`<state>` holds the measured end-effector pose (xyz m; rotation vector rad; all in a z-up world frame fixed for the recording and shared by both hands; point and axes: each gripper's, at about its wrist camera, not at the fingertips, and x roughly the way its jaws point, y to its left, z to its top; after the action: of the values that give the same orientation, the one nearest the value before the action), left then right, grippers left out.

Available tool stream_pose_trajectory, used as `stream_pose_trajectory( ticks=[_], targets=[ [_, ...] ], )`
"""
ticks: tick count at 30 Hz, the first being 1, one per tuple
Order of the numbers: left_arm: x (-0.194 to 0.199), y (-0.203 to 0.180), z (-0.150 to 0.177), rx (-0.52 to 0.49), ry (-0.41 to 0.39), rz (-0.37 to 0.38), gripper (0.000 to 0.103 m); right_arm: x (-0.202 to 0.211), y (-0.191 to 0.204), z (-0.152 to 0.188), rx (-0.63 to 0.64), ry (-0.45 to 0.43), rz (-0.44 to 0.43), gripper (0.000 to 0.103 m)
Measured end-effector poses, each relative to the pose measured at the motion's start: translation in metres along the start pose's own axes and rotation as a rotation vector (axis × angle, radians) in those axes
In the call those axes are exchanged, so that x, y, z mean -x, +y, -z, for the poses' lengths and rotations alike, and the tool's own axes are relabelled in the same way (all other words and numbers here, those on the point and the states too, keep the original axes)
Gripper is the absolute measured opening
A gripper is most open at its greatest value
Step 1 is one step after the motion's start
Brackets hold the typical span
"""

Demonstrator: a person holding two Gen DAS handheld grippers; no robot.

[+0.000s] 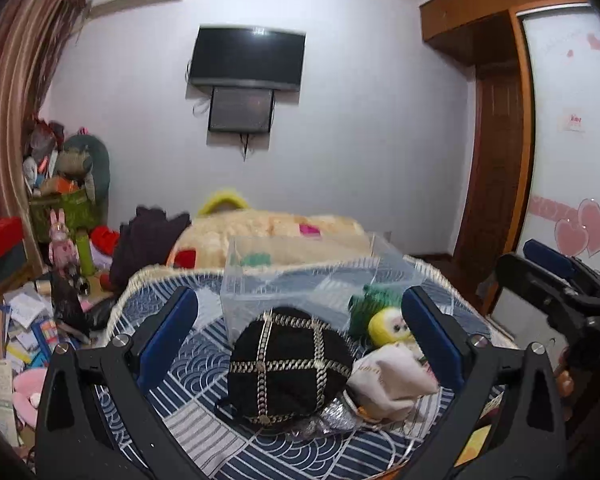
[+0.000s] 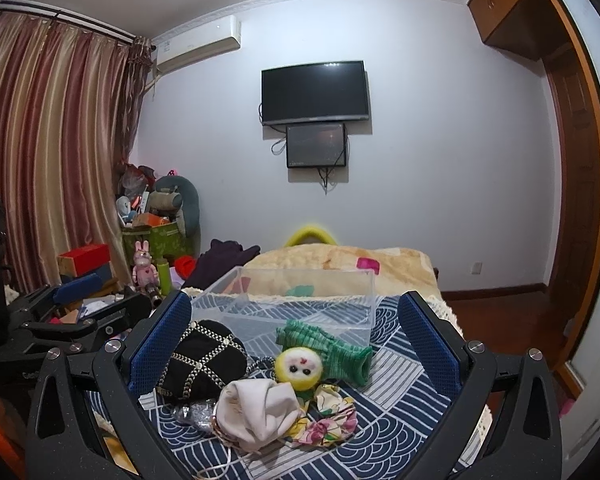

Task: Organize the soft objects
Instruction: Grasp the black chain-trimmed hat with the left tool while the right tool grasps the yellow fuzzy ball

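Observation:
A black hat with gold chain trim (image 1: 286, 364) (image 2: 204, 360) lies on the blue patterned bedspread (image 1: 204, 412), between the fingers of my open left gripper (image 1: 300, 336). Right of it lie a cream cloth pouch (image 1: 392, 376) (image 2: 256, 412), a yellow doll head (image 2: 299, 367) (image 1: 388, 326), a green knitted piece (image 2: 332, 346) and a floral cloth (image 2: 328, 420). A clear plastic box (image 2: 292, 300) (image 1: 312, 276) stands empty behind them. My right gripper (image 2: 296, 344) is open above the pile and also shows in the left wrist view (image 1: 560, 280).
A beige fluffy blanket (image 2: 340, 268) covers the far bed. Cluttered boxes, toys and papers (image 1: 28, 320) fill the floor at the left by the curtain (image 2: 52, 152). A wooden door (image 2: 572, 184) and wardrobe (image 1: 572, 128) stand at the right. A TV (image 2: 315, 92) hangs on the wall.

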<state>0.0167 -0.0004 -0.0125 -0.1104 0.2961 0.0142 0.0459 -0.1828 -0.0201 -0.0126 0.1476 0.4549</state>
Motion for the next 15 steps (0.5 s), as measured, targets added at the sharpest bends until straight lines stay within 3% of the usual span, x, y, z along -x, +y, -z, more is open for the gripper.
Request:
stream_pose_trajectory(
  ticks=[6, 15],
  targets=[
    [-0.042, 0.025, 0.017, 0.098, 0.152, -0.008, 0.103, -0.028, -0.010, 0.016, -0.042, 0.096, -0.016, 0.101],
    [-0.083, 0.042, 0.039, 0.180, 0.262, 0.060, 0.103, -0.072, -0.015, 0.042, -0.091, 0.269, -0.039, 0.075]
  ],
)
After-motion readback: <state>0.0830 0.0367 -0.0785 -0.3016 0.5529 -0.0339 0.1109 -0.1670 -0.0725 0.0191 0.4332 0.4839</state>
